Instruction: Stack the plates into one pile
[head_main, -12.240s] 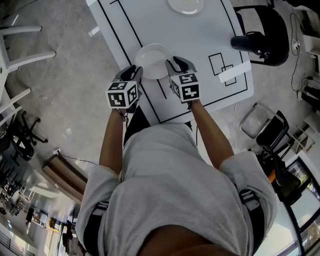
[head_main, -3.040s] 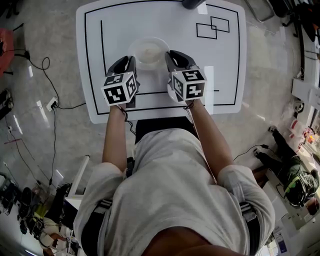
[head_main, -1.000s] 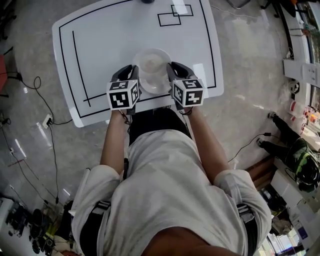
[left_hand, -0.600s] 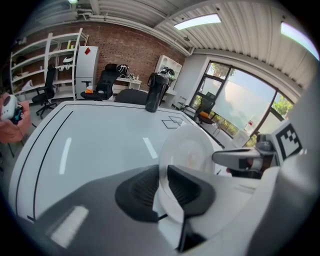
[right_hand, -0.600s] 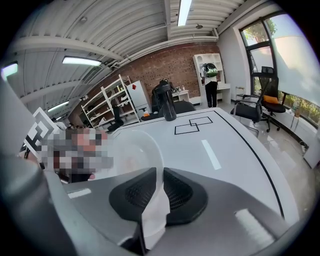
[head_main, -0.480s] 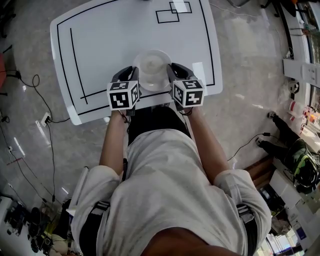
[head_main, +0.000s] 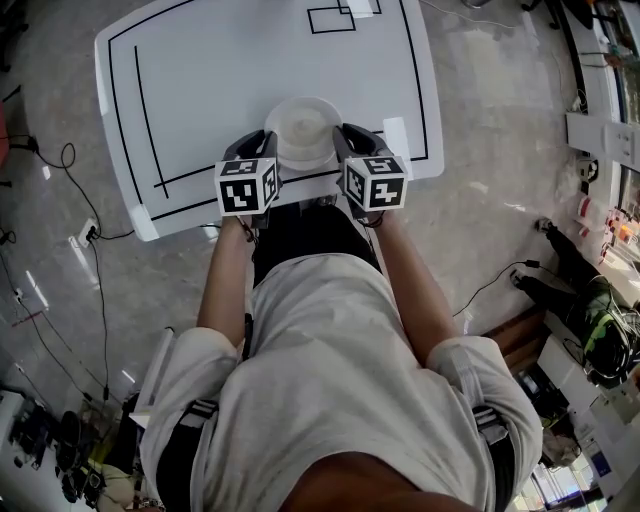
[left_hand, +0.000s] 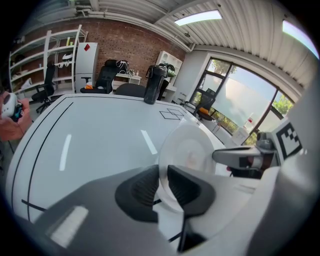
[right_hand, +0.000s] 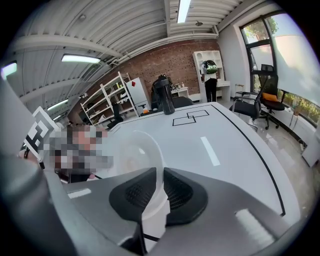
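Two tongs: my left gripper (head_main: 262, 152) and right gripper (head_main: 348, 146) each clench the plate (head_main: 303, 128) by opposite rims.
Plate: over the table's (head_main: 200, 80) near edge.
Risk: uneven hands could tilt it, and the thin rim could slip out and drop to the floor (head_main: 480, 120).

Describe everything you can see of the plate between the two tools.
The plate is round, white, slightly translucent plastic by its look, with a shallow well and thin rim. It is above the near edge of the white table. The left tool clamps its left rim, the right tool its right rim.
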